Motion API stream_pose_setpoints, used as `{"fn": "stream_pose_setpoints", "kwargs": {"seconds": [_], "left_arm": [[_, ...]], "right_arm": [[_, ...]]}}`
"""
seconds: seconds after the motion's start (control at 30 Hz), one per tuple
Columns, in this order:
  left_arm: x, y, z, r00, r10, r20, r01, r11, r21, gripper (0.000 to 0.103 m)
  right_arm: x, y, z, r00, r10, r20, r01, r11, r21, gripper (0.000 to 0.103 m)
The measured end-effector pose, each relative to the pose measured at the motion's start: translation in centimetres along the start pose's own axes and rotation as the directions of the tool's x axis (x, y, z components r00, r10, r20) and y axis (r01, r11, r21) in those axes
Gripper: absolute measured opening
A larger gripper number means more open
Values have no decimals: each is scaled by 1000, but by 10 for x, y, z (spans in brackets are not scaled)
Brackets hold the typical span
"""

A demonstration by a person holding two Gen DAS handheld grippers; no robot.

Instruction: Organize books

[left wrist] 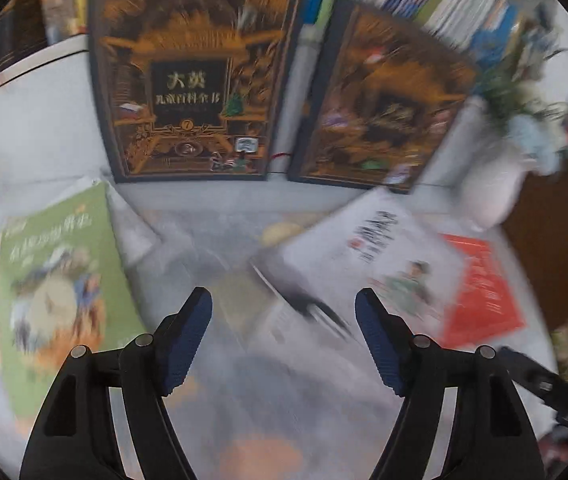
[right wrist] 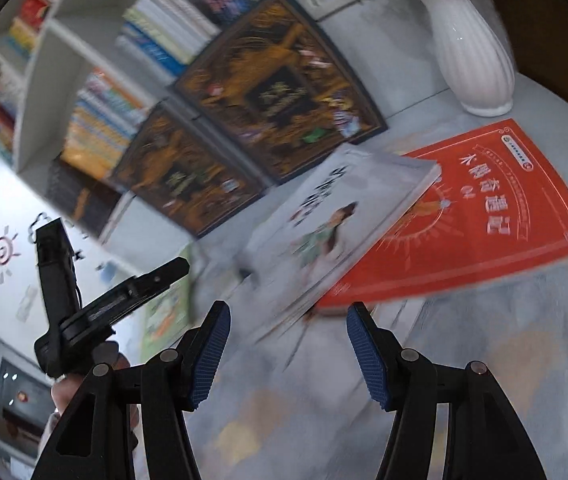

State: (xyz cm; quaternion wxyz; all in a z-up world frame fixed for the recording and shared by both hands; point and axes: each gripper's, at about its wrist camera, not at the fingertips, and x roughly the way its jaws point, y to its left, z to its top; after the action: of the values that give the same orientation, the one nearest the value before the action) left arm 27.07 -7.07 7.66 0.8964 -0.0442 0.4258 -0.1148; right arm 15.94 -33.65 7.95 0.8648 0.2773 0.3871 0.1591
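Both grippers' fingers [left wrist: 200,344] apart, seemingly empty, above white book [right wrist: 323,216].

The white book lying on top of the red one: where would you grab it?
Probably by the raised long edge of the white book, coming in from the near side. It lies tilted over the red book, so that edge stands clear of the table and lets jaws close around it.
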Motion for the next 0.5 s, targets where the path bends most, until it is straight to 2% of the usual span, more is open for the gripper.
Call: {"fn": "stream_pose_setpoints", "kwargs": {"seconds": [0.07,0.13,0.23,0.3,0.33,0.37,0.5], "left_arm": [[29,4,10,1000,-24,1,24,999,-21,73],[48,11,13,1000,-18,22,20,997,-73,73],[75,19,6,1000,13,16,-11,989,-146,73],[79,17,4,999,-29,31,34,988,-148,73],[78,16,4,994,-107,35,111,981,-158,73],[80,13,2,989,-146,27,148,977,-151,73],[80,-10,-2,992,-123,-10,122,992,-32,75]], "right_arm": [[18,-10,9,998,-53,23,53,999,-2,59],[35,-23,11,997,-70,25,69,997,15,59],[43,-33,10,996,-1,95,0,1000,10,59],[45,-30,13,997,-5,75,6,1000,-15,59],[46,-30,14,997,-2,73,4,1000,-25,59],[46,-30,14,997,8,75,-6,1000,-25,59],[49,-33,13,996,68,62,-67,998,-18,59]]}}
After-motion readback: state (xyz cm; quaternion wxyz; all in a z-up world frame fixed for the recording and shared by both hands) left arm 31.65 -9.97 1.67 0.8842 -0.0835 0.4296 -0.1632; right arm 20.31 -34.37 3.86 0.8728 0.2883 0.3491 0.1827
